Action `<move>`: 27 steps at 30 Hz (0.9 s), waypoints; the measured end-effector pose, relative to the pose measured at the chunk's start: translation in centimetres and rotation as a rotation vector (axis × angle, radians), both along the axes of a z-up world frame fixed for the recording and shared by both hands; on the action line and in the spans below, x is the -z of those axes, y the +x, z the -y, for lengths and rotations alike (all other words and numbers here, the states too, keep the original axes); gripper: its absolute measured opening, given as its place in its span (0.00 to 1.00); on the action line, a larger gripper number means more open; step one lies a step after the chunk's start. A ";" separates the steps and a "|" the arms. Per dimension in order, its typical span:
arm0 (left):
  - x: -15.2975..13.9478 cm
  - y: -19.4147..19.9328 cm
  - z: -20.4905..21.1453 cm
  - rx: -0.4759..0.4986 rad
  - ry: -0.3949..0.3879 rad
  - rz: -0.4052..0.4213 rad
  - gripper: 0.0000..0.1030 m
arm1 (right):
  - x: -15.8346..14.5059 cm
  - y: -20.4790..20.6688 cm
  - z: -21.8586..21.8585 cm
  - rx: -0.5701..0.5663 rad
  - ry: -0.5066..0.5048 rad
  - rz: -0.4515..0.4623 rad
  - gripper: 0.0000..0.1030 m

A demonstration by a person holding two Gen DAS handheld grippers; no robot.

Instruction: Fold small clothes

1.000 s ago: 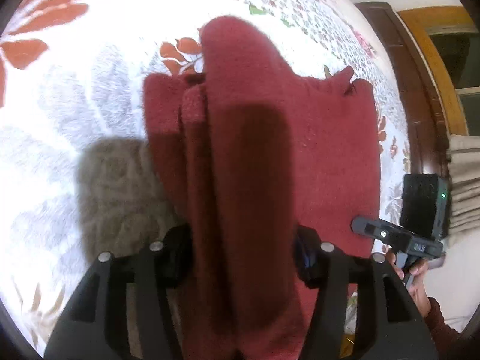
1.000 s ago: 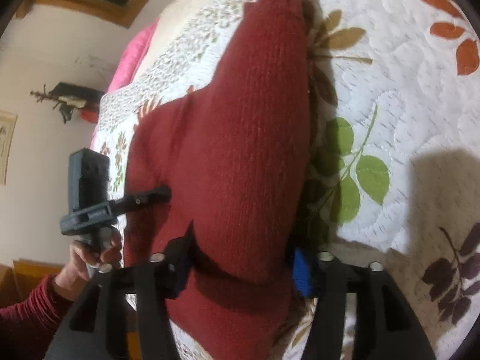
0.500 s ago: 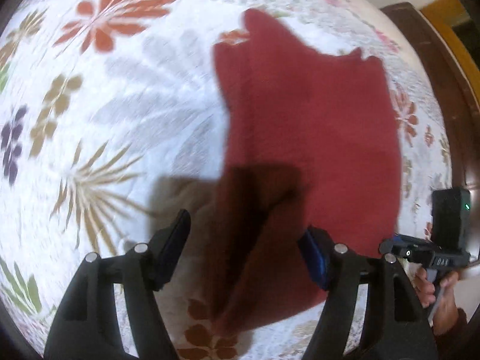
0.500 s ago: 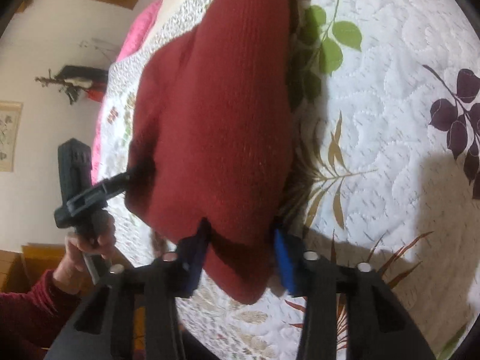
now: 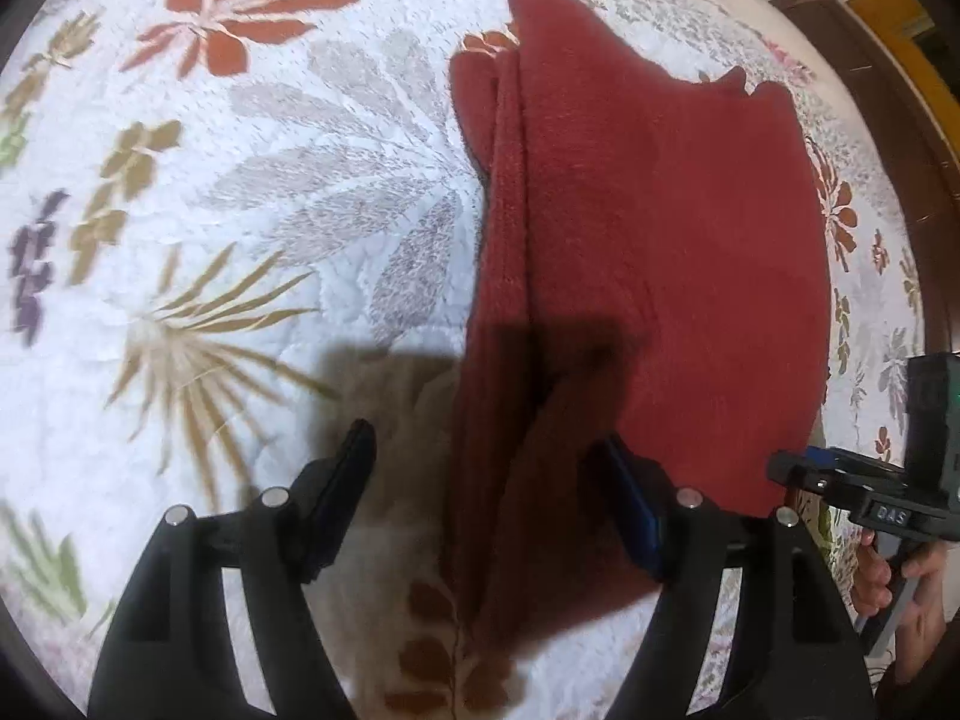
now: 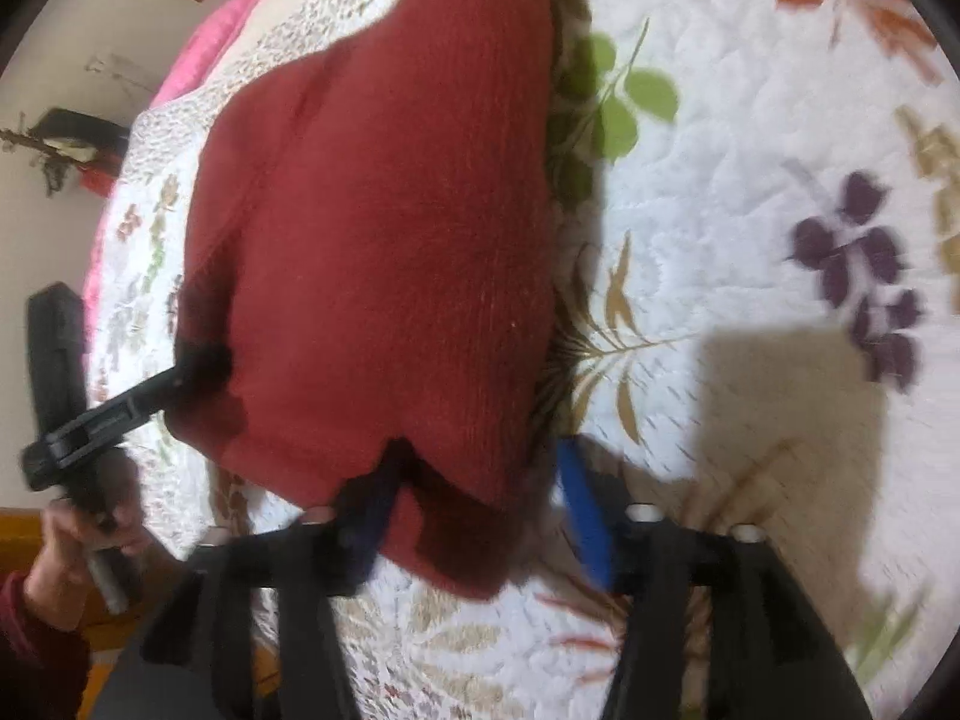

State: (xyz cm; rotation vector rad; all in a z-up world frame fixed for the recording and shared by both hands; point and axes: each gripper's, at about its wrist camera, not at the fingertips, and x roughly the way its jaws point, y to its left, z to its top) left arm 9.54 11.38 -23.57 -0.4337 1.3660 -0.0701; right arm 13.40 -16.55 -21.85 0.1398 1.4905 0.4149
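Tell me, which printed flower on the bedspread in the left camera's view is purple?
The small flower at the far left edge of the bedspread; the others are orange, tan or grey.

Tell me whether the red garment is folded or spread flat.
Folded. The red garment lies doubled on the quilt, with stacked layer edges showing along its left side.

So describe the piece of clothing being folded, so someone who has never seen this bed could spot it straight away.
Start at the white quilted bedspread printed with flowers and leaves. On it lies a dark red knitted garment, doubled over with stacked layers along one edge. It is the only plain, solid-coloured cloth on that patterned cover, and it sits between both black two-finger grippers.
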 end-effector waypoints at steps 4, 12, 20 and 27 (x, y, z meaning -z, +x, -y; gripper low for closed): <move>-3.8 -2.1 0.4 -0.004 0.058 0.022 0.85 | -3.6 -1.7 0.4 0.009 -0.063 0.084 0.82; -9.8 -5.2 2.1 0.003 0.131 0.037 0.87 | -9.6 -5.1 0.6 0.033 -0.144 0.151 0.94; -13.6 -7.4 3.5 0.032 0.234 0.037 0.87 | -13.4 -7.2 0.5 0.051 -0.238 0.190 0.94; -16.5 -8.8 3.1 0.016 0.302 0.050 0.87 | -15.8 -9.0 -0.2 0.052 -0.249 0.211 0.94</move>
